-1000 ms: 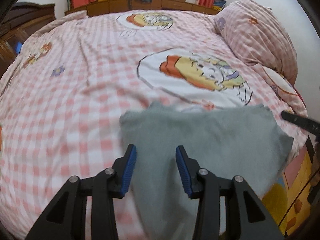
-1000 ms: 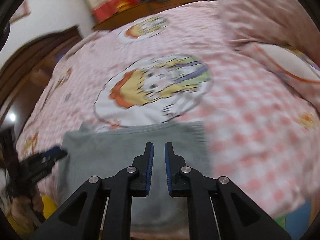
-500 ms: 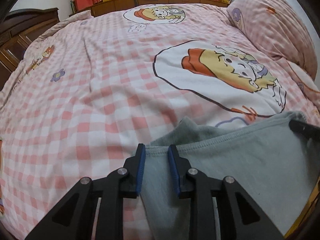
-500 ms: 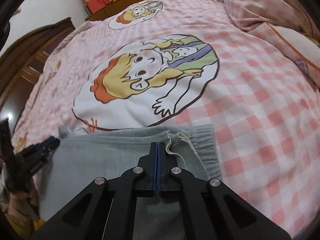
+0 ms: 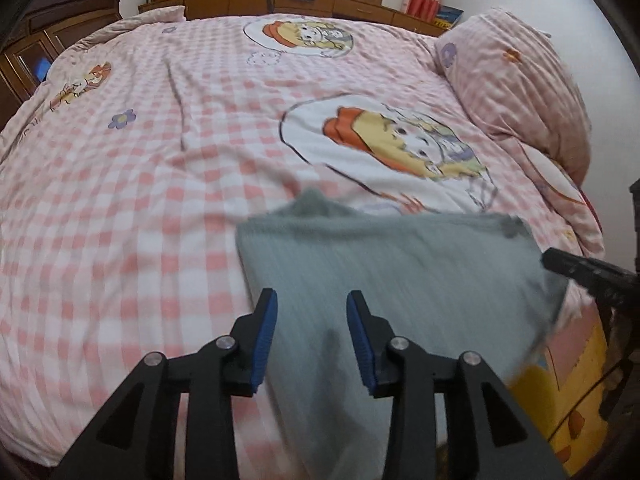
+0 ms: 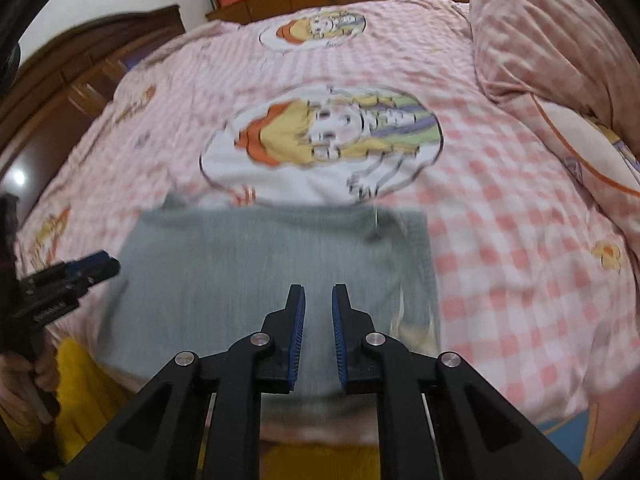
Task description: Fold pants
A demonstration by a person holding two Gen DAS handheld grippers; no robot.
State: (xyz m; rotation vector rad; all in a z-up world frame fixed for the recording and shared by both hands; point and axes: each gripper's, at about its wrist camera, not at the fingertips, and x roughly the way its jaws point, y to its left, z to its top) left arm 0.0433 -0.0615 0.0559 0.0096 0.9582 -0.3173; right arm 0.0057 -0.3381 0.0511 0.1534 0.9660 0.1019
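Left wrist view – left gripper point(image 5: 311, 332) fingers parted since clamping pants point(image 5: 400, 276), right gripper point(image 6: 319, 334) likewise – both empty.

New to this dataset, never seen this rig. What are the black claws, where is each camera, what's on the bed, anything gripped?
No robot arm here: a person holds a two-finger gripper in each hand. Each gripper carries a fisheye camera looking forward along its fingers, so the black claws with blue pads at the bottom of each picture are that gripper's own. One picture is from the left gripper, the other from the right gripper. Each view also catches the other gripper at its edge.

On the bed, with its pink checked cover, lie grey pants, folded into a rough rectangle near the front edge. A pillow lies on the right.

Both grippers are open above the pants; nothing is held. The pictures are motion-blurred.
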